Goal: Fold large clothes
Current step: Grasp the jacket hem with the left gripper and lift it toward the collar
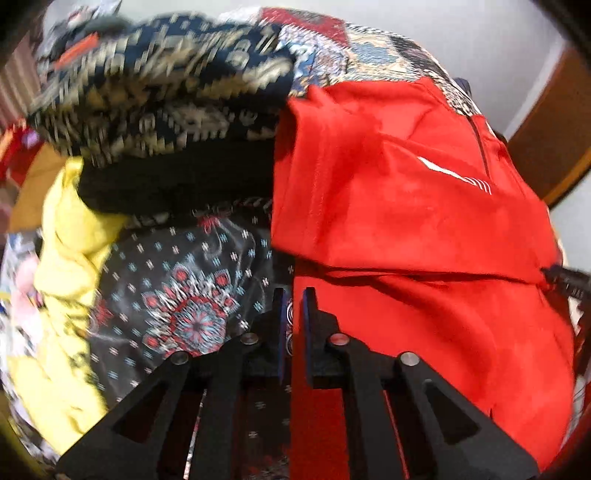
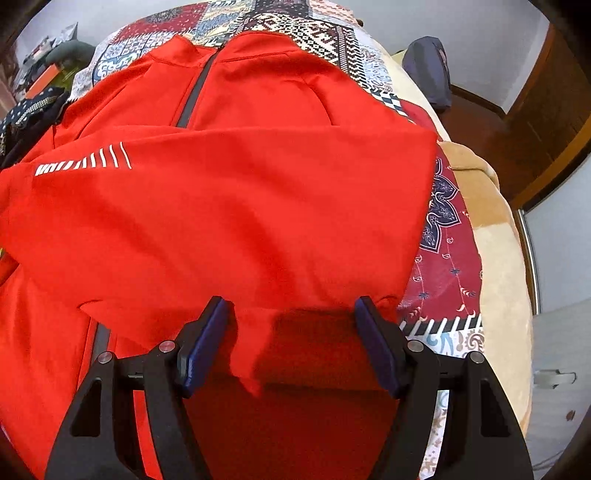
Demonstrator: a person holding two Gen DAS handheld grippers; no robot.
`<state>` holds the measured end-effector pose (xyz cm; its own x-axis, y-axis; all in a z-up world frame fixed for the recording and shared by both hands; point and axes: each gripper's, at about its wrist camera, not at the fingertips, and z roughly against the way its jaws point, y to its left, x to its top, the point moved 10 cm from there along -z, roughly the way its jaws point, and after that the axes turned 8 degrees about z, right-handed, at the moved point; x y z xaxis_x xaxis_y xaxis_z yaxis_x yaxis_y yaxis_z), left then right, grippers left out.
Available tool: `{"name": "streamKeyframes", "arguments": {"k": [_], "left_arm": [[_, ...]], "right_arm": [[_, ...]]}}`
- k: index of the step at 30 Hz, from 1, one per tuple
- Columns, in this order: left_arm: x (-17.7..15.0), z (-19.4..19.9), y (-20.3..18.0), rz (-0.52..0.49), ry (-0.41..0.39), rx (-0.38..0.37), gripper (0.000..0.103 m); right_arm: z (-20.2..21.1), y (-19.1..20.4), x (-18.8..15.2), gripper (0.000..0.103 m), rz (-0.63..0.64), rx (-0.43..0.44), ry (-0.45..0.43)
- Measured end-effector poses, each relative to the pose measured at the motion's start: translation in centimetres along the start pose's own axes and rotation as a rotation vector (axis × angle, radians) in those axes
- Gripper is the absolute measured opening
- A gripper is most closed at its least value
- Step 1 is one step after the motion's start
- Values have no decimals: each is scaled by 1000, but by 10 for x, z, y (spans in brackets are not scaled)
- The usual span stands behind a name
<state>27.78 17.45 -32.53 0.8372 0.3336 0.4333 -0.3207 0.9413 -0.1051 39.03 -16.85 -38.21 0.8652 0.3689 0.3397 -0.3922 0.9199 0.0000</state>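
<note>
A red zip-front jacket (image 2: 229,206) lies spread on a bed covered by a patchwork-print bedspread (image 2: 295,22), its collar toward the far end and its dark zipper (image 2: 190,99) running down the middle. One side is folded over across the body, so a sleeve with a row of short white stripes (image 2: 85,160) lies across the front.

The right gripper (image 2: 291,343) points steeply down at the near part of the jacket. Its jaws stand wide apart, blue pads (image 2: 201,350) facing each other, with red cloth lying loose in the gap; a ragged flap of fabric hangs near the left pad, but neither pad presses on it.

The left gripper (image 1: 293,325) hangs over the jacket's edge, where the red cloth meets a dark scarf-like cloth with red and blue medallions (image 1: 177,295). Its jaws are nearly together with only a narrow slit between them, and nothing is pinched there. Beside that cloth lies a yellow garment (image 1: 70,266), and above it a heap of navy cloth with a cream pattern (image 1: 159,85), blurred. A brown wooden door (image 2: 546,110) stands beyond the bed.
</note>
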Motion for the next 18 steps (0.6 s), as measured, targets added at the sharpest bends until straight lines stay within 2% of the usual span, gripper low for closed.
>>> {"name": "streamKeyframes", "arguments": {"k": [3, 6, 8, 14, 18], "left_arm": [[14, 16, -13, -60, -43, -5, 16], [33, 30, -32, -99, -86, -25, 26], [51, 39, -48, -131, -130, -44, 38], [110, 49, -95, -190, -196, -86, 56], [152, 45, -129, -225, -228, -91, 67]], "right_arm": [[7, 0, 3, 68, 1, 9, 10], [18, -5, 16, 68, -8, 7, -19], [31, -8, 28, 68, -16, 9, -57], [67, -20, 82, 68, -25, -16, -201], [76, -30, 117, 69, -44, -33, -259]]}}
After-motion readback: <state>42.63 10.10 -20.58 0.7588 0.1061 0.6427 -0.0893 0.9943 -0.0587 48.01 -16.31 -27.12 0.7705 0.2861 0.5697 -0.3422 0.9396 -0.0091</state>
